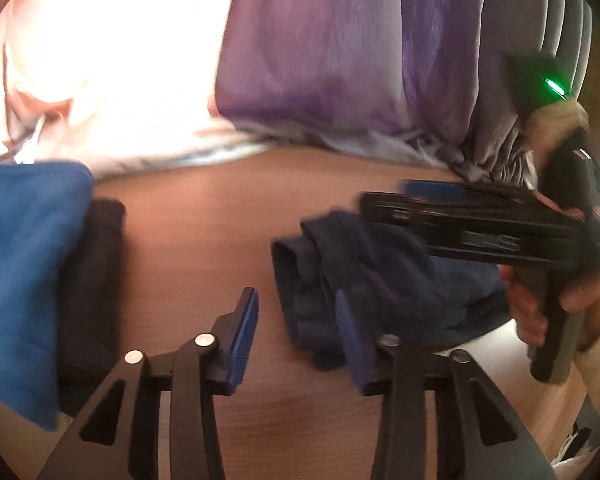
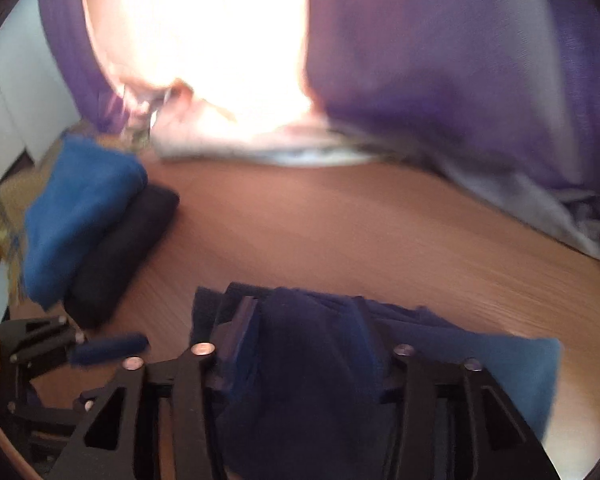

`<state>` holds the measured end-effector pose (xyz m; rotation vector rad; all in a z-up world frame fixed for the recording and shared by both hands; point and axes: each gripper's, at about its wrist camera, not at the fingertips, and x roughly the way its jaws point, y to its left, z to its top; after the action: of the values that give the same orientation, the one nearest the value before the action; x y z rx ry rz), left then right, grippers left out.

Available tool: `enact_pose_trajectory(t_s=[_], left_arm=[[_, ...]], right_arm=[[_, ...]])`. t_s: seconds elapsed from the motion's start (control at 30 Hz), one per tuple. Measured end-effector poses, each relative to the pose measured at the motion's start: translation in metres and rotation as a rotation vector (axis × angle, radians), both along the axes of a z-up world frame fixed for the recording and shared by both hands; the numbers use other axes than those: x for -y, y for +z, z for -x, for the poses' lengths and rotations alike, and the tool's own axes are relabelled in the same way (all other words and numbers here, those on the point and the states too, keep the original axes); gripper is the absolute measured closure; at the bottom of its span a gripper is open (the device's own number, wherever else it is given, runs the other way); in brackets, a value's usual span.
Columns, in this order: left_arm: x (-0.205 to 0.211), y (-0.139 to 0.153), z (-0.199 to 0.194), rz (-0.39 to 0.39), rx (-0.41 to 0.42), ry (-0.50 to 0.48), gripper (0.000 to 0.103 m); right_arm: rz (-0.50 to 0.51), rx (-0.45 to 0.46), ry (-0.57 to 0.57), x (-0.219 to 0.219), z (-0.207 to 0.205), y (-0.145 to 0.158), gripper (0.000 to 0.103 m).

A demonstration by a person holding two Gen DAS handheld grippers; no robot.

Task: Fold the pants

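Pants of dark navy cloth, loosely bunched, lie on the brown wooden tabletop, just right of the left gripper, whose jaws stand parted and empty. Right gripper is nearer: cloth bulges between its spread jaws; whether it grips, I cannot tell. Folded blue-and-black garments lie left, clear.

You've got only one marking: pale blurred lettering on the side of the right tongs body, left wrist view, maybe an "S", rest unreadable. Nothing legible in right wrist view.
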<state>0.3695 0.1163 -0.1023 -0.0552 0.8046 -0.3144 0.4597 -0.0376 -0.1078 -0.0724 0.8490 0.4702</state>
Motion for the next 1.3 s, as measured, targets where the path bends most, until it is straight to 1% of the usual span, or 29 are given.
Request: enact_pose_trajectory(t_s=[0.03,0.07,0.13,0.2,0.27,0.33,0.47,0.57,0.67,0.83,0.97,1.0,1.1,1.13,1.2,1.3], left_arm=[[-0.002,0.004,0.0,0.007,0.014,0.008,0.05],[-0.003,0.008,0.0,0.011,0.028,0.016,0.047],[-0.003,0.011,-0.003,0.026,0.045,0.021,0.047],[0.0,0.011,-0.01,0.033,0.042,0.005,0.046],[0.006,0.008,-0.017,0.016,0.039,0.003,0.045],[0.012,0.004,-0.023,0.0,0.03,0.001,0.042],[0.021,-0.005,-0.038,-0.007,0.002,-0.025,0.039],[0.025,-0.014,-0.049,-0.003,-0.028,-0.038,0.038],[0.028,-0.023,-0.061,-0.007,-0.059,-0.033,0.039],[0.028,-0.033,-0.07,0.023,-0.105,-0.038,0.037],[0.032,-0.027,-0.071,0.051,-0.103,-0.067,0.037],[0.034,-0.025,-0.071,0.054,-0.095,-0.076,0.035],[0.036,-0.033,-0.078,0.026,-0.105,-0.072,0.035],[0.034,-0.037,-0.08,0.032,-0.119,-0.07,0.035],[0.032,-0.046,-0.084,0.071,-0.156,-0.076,0.034],[0.03,-0.055,-0.088,0.111,-0.18,-0.075,0.033]], right_arm=[[-0.014,0.035,-0.04,0.008,0.009,0.009,0.029],[-0.024,0.061,-0.077,0.016,0.015,0.016,0.022],[-0.061,0.113,-0.198,0.04,0.03,0.031,0.022],[-0.083,0.126,-0.308,0.061,0.037,0.038,0.022],[-0.102,0.144,-0.418,0.084,0.046,0.04,0.022],[-0.114,0.14,-0.478,0.099,0.05,0.039,0.022],[-0.076,0.125,-0.575,0.122,0.052,0.026,0.022],[-0.076,0.085,-0.59,0.129,0.045,0.013,0.022],[-0.086,0.038,-0.574,0.133,0.038,-0.001,0.022],[-0.081,0.012,-0.575,0.144,0.033,-0.014,0.022],[-0.103,-0.016,-0.57,0.147,0.032,-0.022,0.022],[-0.104,-0.018,-0.562,0.147,0.032,-0.024,0.022],[-0.106,-0.011,-0.546,0.146,0.03,-0.027,0.022],[-0.106,-0.016,-0.547,0.146,0.029,-0.028,0.022],[-0.109,-0.031,-0.556,0.148,0.026,-0.032,0.022],[-0.1,-0.053,-0.546,0.145,0.024,-0.038,0.022]])
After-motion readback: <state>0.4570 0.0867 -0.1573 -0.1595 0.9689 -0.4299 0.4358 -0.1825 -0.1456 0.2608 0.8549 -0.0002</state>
